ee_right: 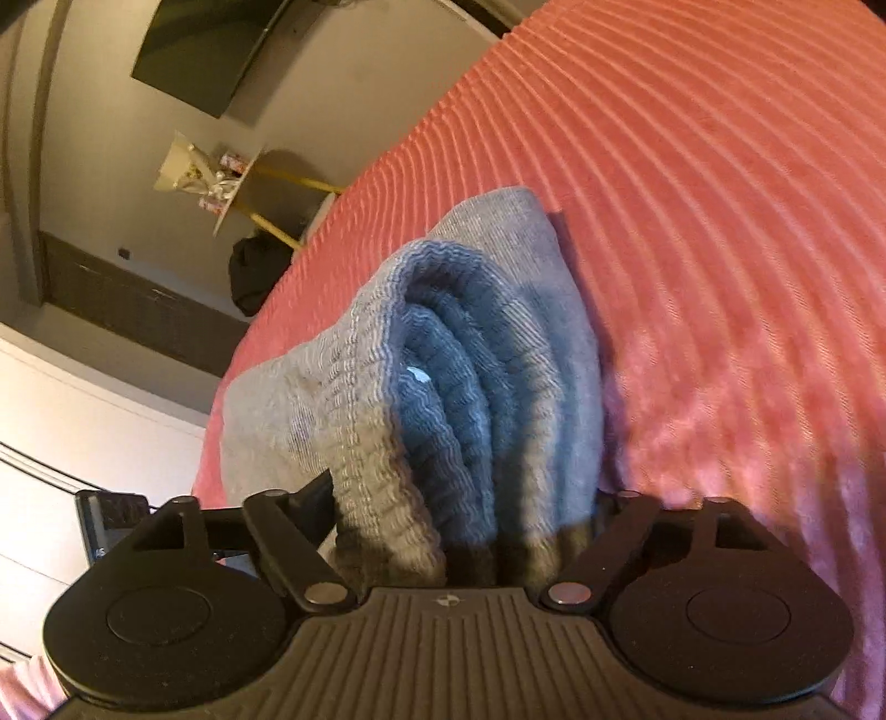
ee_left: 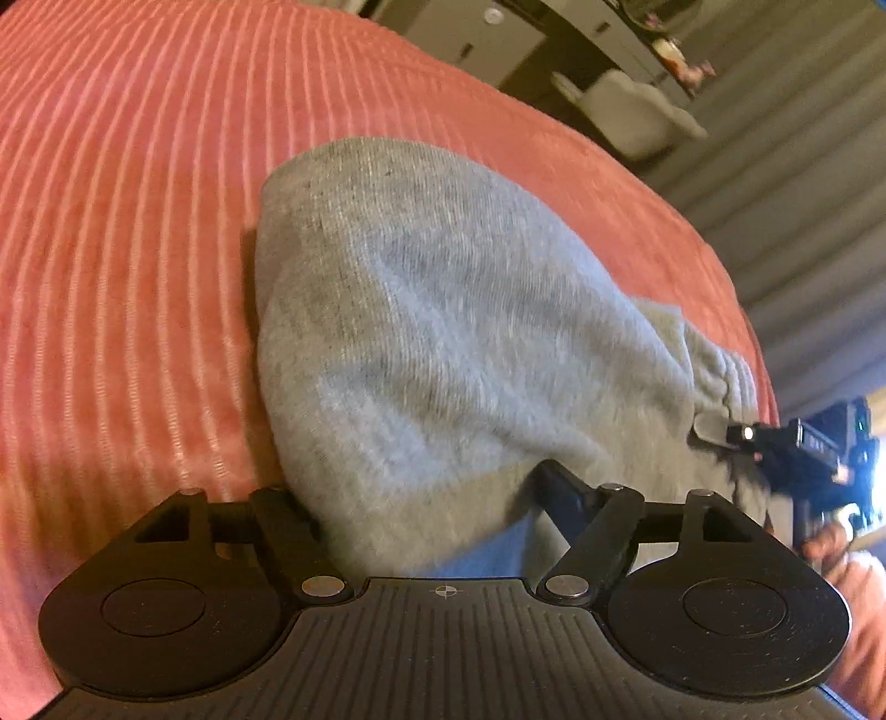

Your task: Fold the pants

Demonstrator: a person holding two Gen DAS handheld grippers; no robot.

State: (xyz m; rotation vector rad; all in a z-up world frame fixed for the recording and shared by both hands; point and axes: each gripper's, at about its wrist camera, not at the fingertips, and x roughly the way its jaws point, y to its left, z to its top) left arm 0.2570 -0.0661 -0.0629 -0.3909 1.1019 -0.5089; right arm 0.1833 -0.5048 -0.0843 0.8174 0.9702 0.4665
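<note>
1. The grey knitted cotton pants lie as a folded bundle on the salmon-pink ribbed bedspread, filling the middle of the left wrist view.
2. The left black two-finger gripper sits at the bottom of that view with the bundle's near edge lying between its spread arms; the fingertips are buried in cloth, so I cannot tell whether they pinch it.
3. At the right edge of the same view, the right black gripper touches the ribbed waistband end of the pants, with a hand behind it; its picture is blurred there.
4. In the right wrist view, the stacked ribbed waistband layers rise from the lower centre, and the right gripper's fingers stand on either side of them, clamped on the thick stack.
5. In the upper left of that view stand a small round table with yellow legs and a dark wall-mounted screen.
</note>
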